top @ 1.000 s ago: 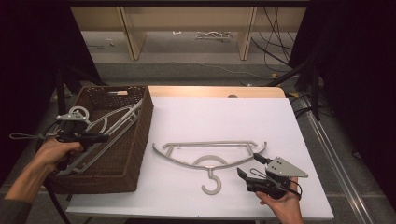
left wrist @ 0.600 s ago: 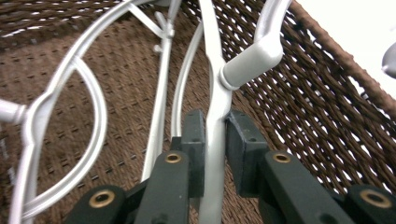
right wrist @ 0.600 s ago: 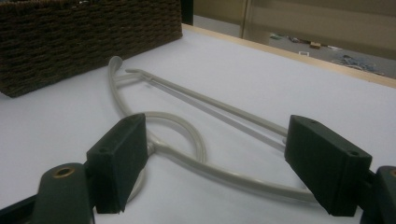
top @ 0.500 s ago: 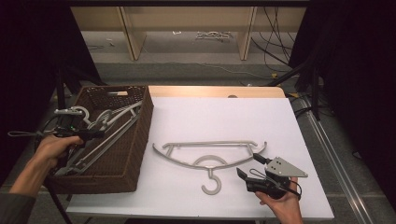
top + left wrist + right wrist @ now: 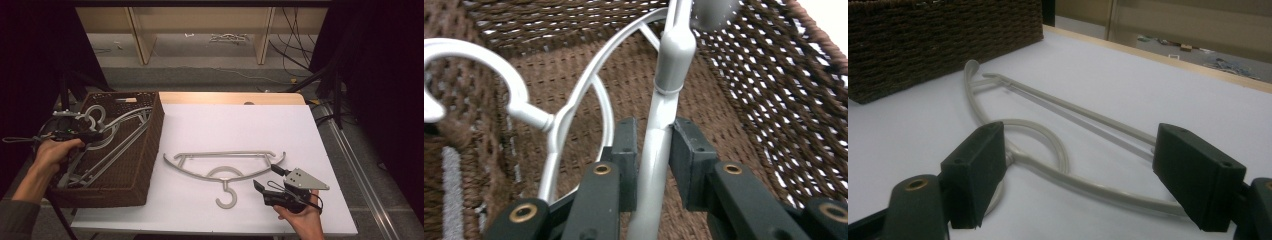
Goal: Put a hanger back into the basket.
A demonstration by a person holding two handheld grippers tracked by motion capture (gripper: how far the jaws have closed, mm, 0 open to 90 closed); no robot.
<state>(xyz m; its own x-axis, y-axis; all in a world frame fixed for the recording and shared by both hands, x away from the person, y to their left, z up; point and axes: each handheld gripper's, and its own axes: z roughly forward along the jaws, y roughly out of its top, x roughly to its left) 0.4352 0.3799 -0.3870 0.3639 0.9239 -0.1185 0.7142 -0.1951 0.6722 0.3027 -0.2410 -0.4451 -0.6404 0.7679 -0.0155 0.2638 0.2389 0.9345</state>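
A grey plastic hanger (image 5: 225,154) lies flat on the white table, its hook toward the front edge. My right gripper (image 5: 267,181) stands open just right of that hook; in the right gripper view the hanger (image 5: 1048,135) runs between the spread jaws of the gripper (image 5: 1083,175), untouched. At the left, a brown wicker basket (image 5: 125,185) holds several grey hangers. My left gripper (image 5: 99,135) is over the basket's left side, shut on one hanger (image 5: 125,116). The left gripper view shows the gripper (image 5: 654,145) clamped on that hanger's neck (image 5: 674,55), with another hanger's hook (image 5: 474,60) beside it.
The basket wall (image 5: 943,40) stands at the table's left, close to the lying hanger's end. A wooden strip (image 5: 230,97) edges the table's far side. Cables and shelf legs (image 5: 262,40) sit on the floor beyond it.
My left gripper has shifted a little farther back over the basket, carrying its hanger along. The right gripper and the hanger on the table have stayed put.
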